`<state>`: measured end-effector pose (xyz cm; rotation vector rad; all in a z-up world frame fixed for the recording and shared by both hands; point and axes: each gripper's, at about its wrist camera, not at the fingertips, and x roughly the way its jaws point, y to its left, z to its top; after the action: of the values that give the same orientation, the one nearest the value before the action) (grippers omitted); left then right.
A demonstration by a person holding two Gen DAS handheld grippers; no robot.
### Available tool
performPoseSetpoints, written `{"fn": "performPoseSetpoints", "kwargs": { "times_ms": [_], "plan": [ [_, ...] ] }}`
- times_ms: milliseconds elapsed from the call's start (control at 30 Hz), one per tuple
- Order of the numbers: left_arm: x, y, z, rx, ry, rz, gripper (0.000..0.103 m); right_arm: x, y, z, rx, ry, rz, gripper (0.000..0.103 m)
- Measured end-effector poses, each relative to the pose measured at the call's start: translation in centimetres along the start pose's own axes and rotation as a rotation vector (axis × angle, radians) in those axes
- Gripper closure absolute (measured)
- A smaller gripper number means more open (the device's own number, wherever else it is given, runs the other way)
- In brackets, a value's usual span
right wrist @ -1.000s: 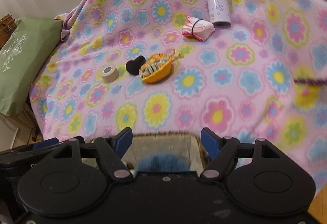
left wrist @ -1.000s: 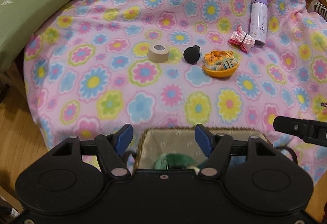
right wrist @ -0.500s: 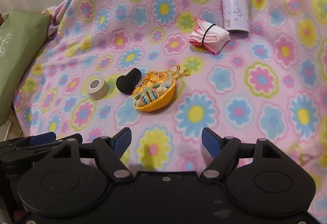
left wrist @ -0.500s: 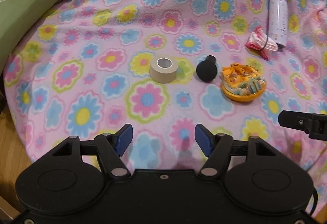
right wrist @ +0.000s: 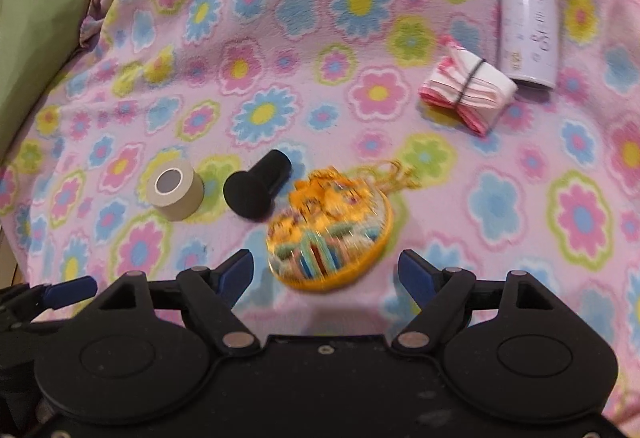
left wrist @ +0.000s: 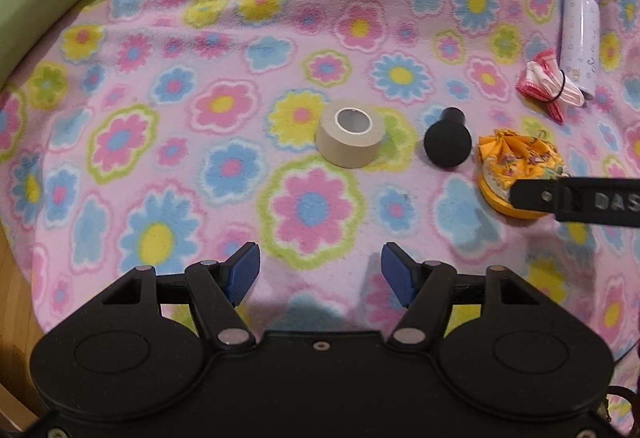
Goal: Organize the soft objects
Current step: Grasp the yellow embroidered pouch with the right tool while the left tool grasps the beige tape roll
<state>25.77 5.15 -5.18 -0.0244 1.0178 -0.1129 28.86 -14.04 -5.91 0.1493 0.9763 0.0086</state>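
Hovering over the round orange embroidered fabric pouch [right wrist: 330, 234], the right gripper [right wrist: 325, 276] has jaws spread and empty; pouch lies dead ahead on the pink flowered fleece blanket [right wrist: 500, 206]. Left gripper [left wrist: 320, 274], also spread and empty, sits farther off, so the right is likely nearer.
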Motion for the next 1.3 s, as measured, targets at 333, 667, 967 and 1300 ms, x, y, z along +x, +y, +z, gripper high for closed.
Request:
{"fn": "performPoseSetpoints", "kwargs": {
  "times_ms": [333,667,967,1300],
  "plan": [
    [1.0,0.1,1.4,0.036,-0.028,-0.023,0.040,4.5,0.8,1.3,-0.025,0.030,-0.048,0.025],
    [2.9,-2.2,3.9,0.134,-0.082,-0.062,0.040,3.1,-1.5,1.3,0.000,-0.002,-0.044,0.036],
    [5.5,-2.7,5.8,0.121,-0.090,-0.058,0.042,0.5,-4.5,0.8,0.078,-0.030,-0.029,0.035],
    [5.4,-1.8,5.7,0.051,-0.074,-0.052,0.056,-0.8,-4.4,-0.7,0.097,-0.028,-0.008,0.035]
  ]
}}
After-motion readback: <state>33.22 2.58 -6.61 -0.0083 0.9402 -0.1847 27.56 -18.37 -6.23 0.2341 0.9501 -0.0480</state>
